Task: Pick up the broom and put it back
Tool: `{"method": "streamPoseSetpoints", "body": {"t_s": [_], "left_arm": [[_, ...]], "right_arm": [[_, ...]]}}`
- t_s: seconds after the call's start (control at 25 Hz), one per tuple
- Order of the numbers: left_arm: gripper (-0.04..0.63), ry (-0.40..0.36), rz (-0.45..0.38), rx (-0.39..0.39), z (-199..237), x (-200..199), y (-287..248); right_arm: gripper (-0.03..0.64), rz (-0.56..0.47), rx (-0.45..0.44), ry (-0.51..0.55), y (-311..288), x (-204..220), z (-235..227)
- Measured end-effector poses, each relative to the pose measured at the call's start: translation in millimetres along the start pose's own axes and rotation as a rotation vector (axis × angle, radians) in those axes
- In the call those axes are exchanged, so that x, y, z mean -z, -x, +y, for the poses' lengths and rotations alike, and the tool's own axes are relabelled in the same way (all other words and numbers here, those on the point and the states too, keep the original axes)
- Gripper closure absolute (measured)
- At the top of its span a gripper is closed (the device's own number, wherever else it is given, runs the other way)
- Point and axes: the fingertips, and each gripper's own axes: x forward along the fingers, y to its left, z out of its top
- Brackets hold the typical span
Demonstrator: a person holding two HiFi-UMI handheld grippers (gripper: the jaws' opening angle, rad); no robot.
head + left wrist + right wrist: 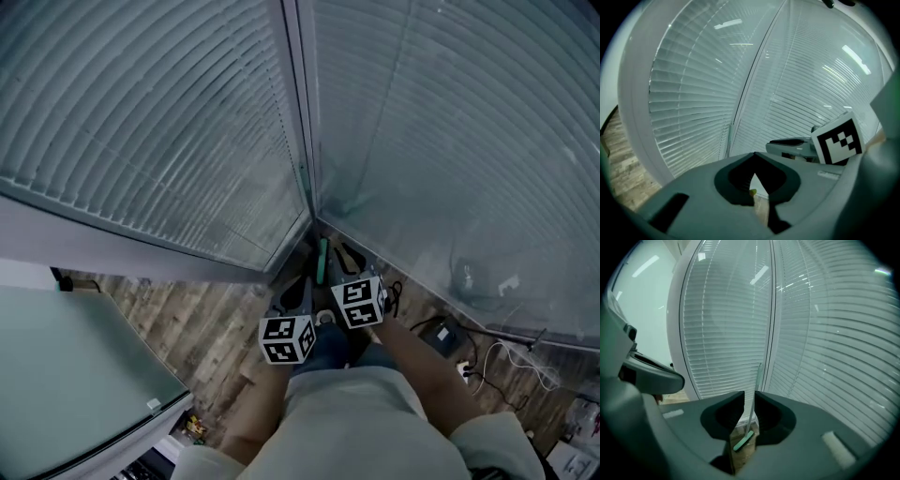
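Blinds meet in a corner where the broom stands, handle upright, at twelve o'clock beyond the nearer right gripper, its jaws apart and empty; left gripper, at its nine, is pinched together on nothing.

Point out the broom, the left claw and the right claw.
broom (743, 441), right gripper view, on the green head.
left claw (754, 157), left gripper view, where the tips meet.
right claw (750, 397), right gripper view, gap between the tips.
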Motion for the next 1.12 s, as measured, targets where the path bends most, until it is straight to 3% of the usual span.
{"method": "streamPoseSetpoints", "body": {"t_s": [0.44, 1.12], "left_arm": [[0.588, -0.103, -0.005, 0.062, -39.1, -35.0, 21.5], [0.588, -0.186, -0.055, 0.123, -68.2, -55.9, 42.0]], "right_arm": [[0.609, -0.052, 0.047, -0.084, 80.0, -20.3, -13.1], [0.611, -0.132, 0.056, -0.201, 149.8, -27.1, -25.9]]}}
